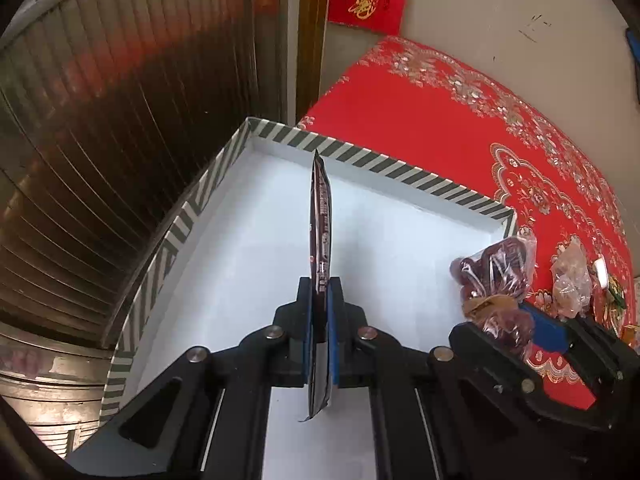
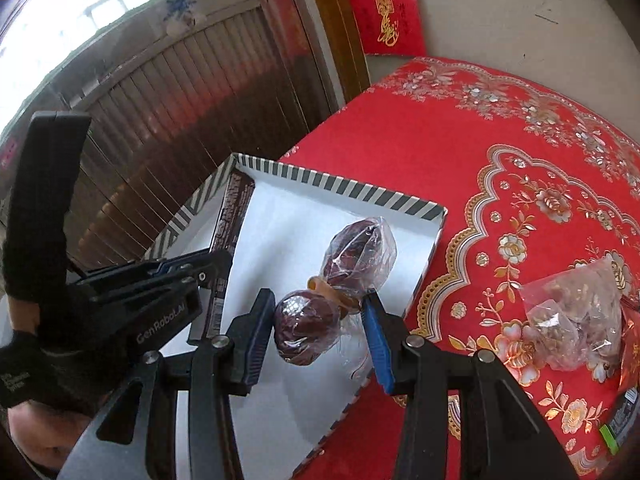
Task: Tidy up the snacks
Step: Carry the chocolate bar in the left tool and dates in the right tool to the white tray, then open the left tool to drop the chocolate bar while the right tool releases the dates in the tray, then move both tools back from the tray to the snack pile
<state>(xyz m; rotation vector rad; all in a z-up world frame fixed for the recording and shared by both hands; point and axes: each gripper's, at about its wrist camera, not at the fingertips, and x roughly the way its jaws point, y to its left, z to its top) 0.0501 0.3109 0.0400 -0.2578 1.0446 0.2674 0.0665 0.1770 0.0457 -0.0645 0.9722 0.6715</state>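
My left gripper (image 1: 320, 292) is shut on a flat dark snack packet (image 1: 321, 216), held edge-on above the white floor of a striped-rim box (image 1: 372, 158). In the right wrist view the same packet (image 2: 232, 216) hangs over the box's left side, held by the left gripper (image 2: 188, 268). My right gripper (image 2: 316, 308) is open, its fingers either side of a clear bag of dark red dates (image 2: 340, 276) that lies in the box (image 2: 360, 192). The date bag (image 1: 496, 280) and the right gripper (image 1: 516, 320) also show at the box's right edge in the left wrist view.
The box sits on a red floral tablecloth (image 2: 500, 128). A clear bag of pale nuts (image 2: 576, 316) and a green-edged packet (image 2: 618, 424) lie on the cloth to the right. A brown slatted door (image 2: 180, 120) stands left, beyond the table edge.
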